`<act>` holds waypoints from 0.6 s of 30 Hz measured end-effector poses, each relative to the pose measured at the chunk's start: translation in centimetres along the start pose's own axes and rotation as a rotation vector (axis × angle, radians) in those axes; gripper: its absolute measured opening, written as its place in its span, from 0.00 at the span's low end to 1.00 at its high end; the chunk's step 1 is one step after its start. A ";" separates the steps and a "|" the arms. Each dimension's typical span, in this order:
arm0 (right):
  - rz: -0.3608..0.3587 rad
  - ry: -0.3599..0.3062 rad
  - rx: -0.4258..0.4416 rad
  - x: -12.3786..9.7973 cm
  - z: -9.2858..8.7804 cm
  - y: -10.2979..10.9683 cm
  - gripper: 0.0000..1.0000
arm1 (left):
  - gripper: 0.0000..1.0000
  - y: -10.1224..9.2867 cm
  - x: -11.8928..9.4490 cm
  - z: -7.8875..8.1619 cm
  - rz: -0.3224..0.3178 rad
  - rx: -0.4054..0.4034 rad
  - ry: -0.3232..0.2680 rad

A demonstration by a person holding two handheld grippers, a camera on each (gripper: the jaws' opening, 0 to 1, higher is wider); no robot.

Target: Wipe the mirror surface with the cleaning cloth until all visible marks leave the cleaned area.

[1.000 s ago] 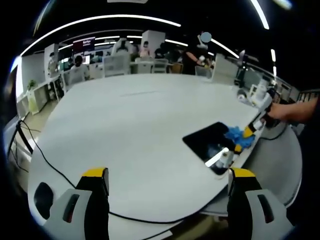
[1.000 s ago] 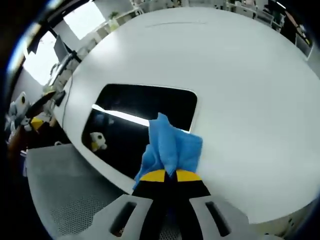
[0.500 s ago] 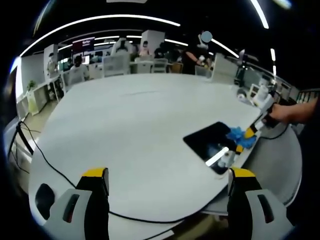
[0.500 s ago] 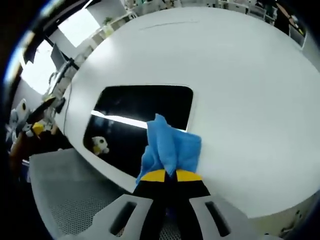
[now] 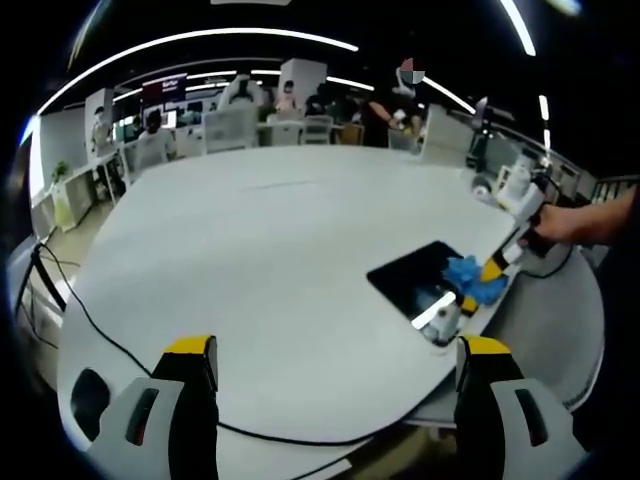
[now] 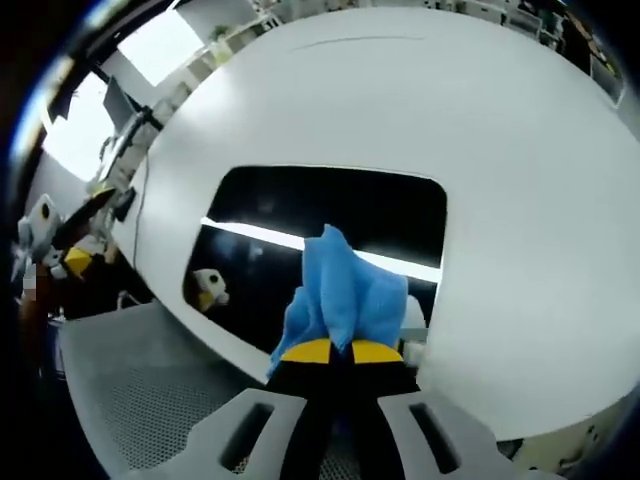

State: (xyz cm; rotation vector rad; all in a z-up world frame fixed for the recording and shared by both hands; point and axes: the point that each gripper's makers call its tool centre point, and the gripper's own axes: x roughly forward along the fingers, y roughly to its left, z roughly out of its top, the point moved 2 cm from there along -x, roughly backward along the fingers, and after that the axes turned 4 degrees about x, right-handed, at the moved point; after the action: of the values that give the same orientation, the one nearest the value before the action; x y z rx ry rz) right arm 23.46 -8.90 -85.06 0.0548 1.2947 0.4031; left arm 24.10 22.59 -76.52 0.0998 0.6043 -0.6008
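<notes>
A dark rectangular mirror lies flat on the white table near its edge, reflecting a bright light strip. My right gripper is shut on a blue cleaning cloth, which rests on the mirror's near right part. In the left gripper view the same mirror lies at the right with the cloth on it, held by the right gripper in a person's hand. My left gripper stands open above the table, far from the mirror, holding nothing.
A black cable runs along the table's left edge. A grey perforated surface lies beyond the table edge beside the mirror. Desks, chairs and people fill the room behind the table.
The right gripper has carried the cloth further onto the mirror, from its right edge toward the middle. The left gripper has stayed still.
</notes>
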 end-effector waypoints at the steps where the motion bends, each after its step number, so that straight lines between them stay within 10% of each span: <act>1: 0.003 0.000 -0.002 0.1 0.1 0.4 0.00 | 1.00 0.0 0.0 0.0 -0.001 -0.001 -0.002; 18: 0.055 0.022 -0.010 1.7 0.9 4.2 0.00 | 1.00 0.6 -0.6 0.2 0.011 -0.009 -0.025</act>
State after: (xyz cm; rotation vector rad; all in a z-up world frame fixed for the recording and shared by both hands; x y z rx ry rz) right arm 23.57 -4.25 -85.21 0.0779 1.3153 0.4577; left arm 24.16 23.36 -76.07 0.0876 0.5821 -0.5882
